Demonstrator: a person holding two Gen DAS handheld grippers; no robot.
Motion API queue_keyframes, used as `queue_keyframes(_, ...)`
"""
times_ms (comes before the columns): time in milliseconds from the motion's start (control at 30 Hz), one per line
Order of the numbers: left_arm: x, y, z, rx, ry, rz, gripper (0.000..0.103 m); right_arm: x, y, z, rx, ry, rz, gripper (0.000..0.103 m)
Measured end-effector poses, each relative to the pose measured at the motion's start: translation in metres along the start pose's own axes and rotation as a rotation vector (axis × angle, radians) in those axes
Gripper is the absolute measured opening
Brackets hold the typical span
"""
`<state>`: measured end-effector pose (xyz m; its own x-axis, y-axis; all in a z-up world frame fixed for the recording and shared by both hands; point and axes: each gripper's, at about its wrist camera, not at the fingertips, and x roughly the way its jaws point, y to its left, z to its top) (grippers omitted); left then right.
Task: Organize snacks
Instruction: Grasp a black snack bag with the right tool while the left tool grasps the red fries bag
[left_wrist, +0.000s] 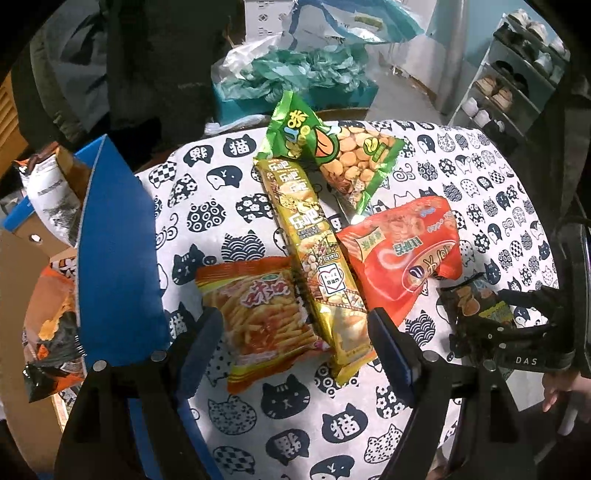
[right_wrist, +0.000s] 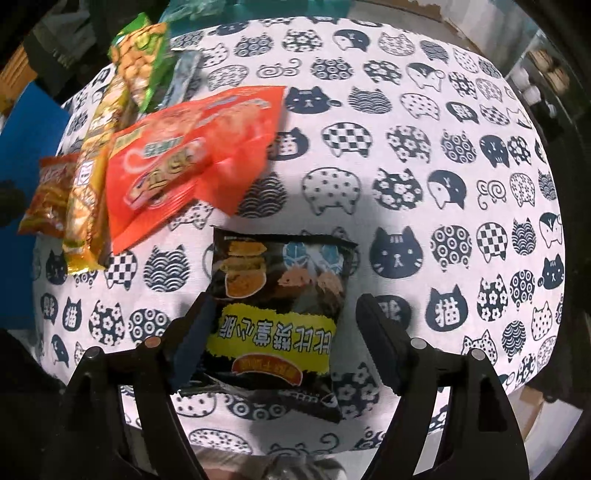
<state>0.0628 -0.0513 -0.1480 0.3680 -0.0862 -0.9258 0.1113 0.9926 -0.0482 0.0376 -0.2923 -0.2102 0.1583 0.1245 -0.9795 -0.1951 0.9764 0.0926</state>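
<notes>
At lower centre, the right gripper (right_wrist: 284, 332) straddled the black snack packet (right_wrist: 279, 317), jaws apart; closing could slide the slick film. The left gripper (left_wrist: 291, 350) gaped too.

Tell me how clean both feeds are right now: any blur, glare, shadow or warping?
Left wrist view: sharp in the middle, glare on the long yellow packet, the cat-print cloth bowed by the fisheye. Right wrist view: the green packet at the top edge is smeared, and shadow falls around the black packet between the open right hand-held gripper fingers.
</notes>
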Motion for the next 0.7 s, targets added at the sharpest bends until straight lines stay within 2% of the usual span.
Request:
queue_keyframes(233, 0.015, 0.001, 0.002, -0.022, 0.032, 0.006, 0.082, 0.016, -0.009, -0.003, -0.016, 0.015, 0.021, 0.079)
queue_keyframes(267, 0.017, 0.002, 0.002, -0.029, 0.04, 0.009, 0.082, 0.016, -0.009, -0.005, -0.023, 0.011, 0.021, 0.077)
queue_keyframes(367, 0.023, 0.005, 0.002, -0.053, 0.06, -0.001, 0.082, 0.016, -0.005, -0.001, -0.045, -0.002, 0.022, 0.06)
queue_keyframes(433, 0.026, 0.008, 0.002, -0.069, 0.07, -0.009, 0.082, 0.018, 0.0, 0.004, -0.044, -0.003, 0.032, 0.058)
queue_keyframes(533, 0.032, 0.011, 0.003, -0.092, 0.081, -0.018, 0.082, 0.02, 0.004, 0.014, -0.032, -0.013, 0.043, 0.057)
queue_keyframes(700, 0.044, 0.015, 0.005, -0.115, 0.101, -0.007, 0.082, -0.005, -0.009, 0.027, 0.01, -0.09, 0.076, 0.057)
